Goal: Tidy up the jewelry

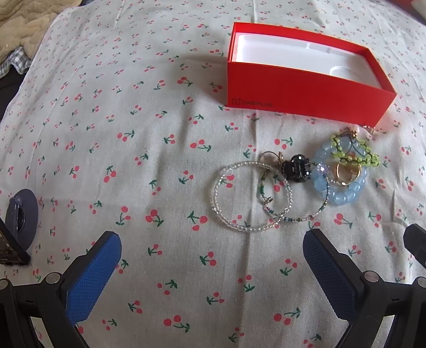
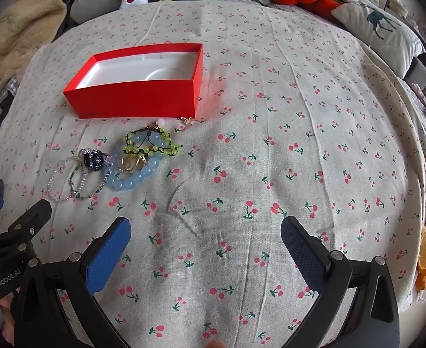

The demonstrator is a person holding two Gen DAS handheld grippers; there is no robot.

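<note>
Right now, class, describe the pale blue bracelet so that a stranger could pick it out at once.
Find the open red box on the cherry-print cloth. A cluster of jewelry lies just in front of it. The pale blue bracelet has the biggest beads there, round and milky; the clear bead bracelet beside it is thin, and the green beaded piece lies across its far edge.

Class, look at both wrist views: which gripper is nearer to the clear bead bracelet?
Left. The left gripper hovers open just short of the clear bead bracelet. The right gripper is open too, but off to the bracelet's right, farther away.
</note>
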